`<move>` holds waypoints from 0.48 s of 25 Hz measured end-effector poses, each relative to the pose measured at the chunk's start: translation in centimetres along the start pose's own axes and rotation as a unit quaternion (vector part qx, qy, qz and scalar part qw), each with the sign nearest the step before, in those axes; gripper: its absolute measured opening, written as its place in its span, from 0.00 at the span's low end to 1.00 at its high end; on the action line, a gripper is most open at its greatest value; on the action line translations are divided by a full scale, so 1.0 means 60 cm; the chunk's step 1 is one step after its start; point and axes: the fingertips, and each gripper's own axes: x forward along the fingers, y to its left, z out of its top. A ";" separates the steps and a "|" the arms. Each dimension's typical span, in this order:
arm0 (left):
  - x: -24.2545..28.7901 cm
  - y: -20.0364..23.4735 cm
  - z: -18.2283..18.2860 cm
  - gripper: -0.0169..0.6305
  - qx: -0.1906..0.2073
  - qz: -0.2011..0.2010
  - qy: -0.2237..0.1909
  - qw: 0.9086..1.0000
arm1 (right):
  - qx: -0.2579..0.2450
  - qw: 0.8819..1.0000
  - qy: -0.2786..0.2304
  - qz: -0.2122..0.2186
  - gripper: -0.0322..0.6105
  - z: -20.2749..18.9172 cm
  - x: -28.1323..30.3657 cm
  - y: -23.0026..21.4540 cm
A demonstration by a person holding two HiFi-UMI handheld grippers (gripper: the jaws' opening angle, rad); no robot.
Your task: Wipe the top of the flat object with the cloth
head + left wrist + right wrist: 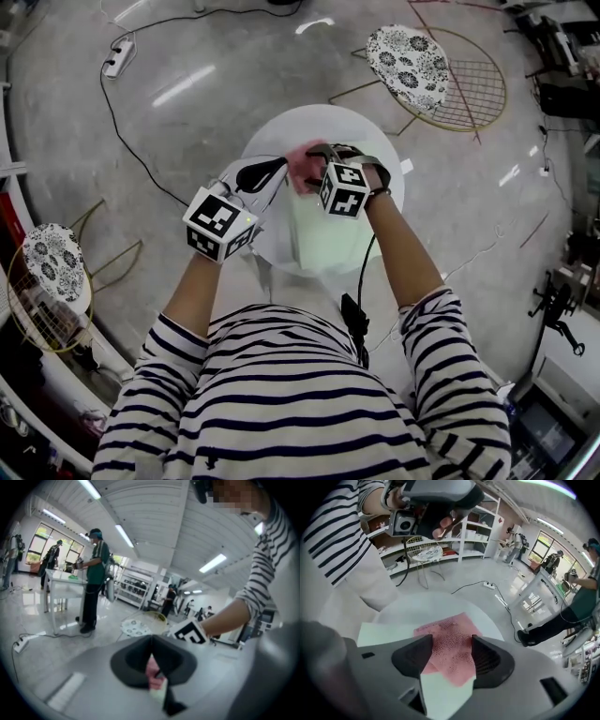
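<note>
- Under the right tongs (451, 645), whose jaws are wide and empty, the pink cloth (446, 629) lies on the flat object (384, 632).
- Cloth: soft, light and mesh-textured, so likely to bunch; best pinched at a corner.
- Flat object: thin, pale and smooth; it may slide on the round table (431, 603).
- Left tongs (151, 641) are clenched near its edge; whether they grip it is unclear.

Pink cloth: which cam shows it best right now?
Right gripper view. The pink cloth lies spread on the pale flat sheet, framed between the open jaws of the right gripper. Head view gives only a small pink patch beside that gripper. Left gripper view shows a sliver past the shut jaws of the left gripper.
</note>
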 end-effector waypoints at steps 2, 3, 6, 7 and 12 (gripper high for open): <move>0.000 -0.001 -0.003 0.04 -0.001 0.000 0.002 1.000 | -0.012 1.000 0.015 0.013 0.41 -0.001 0.013 0.002; 0.000 -0.002 -0.004 0.04 0.000 0.000 0.003 1.000 | -0.016 0.999 0.021 0.019 0.41 -0.002 0.019 0.003; 0.002 -0.003 -0.009 0.04 0.004 0.000 0.009 1.000 | -0.011 0.999 0.033 0.040 0.41 -0.006 0.029 0.006; 0.003 -0.002 -0.010 0.04 0.004 -0.001 0.010 1.000 | -0.004 0.998 0.034 0.047 0.40 -0.007 0.030 0.005; 0.007 -0.002 -0.020 0.04 0.001 -0.002 0.015 1.000 | 0.044 0.997 0.022 0.054 0.27 -0.007 0.031 -0.002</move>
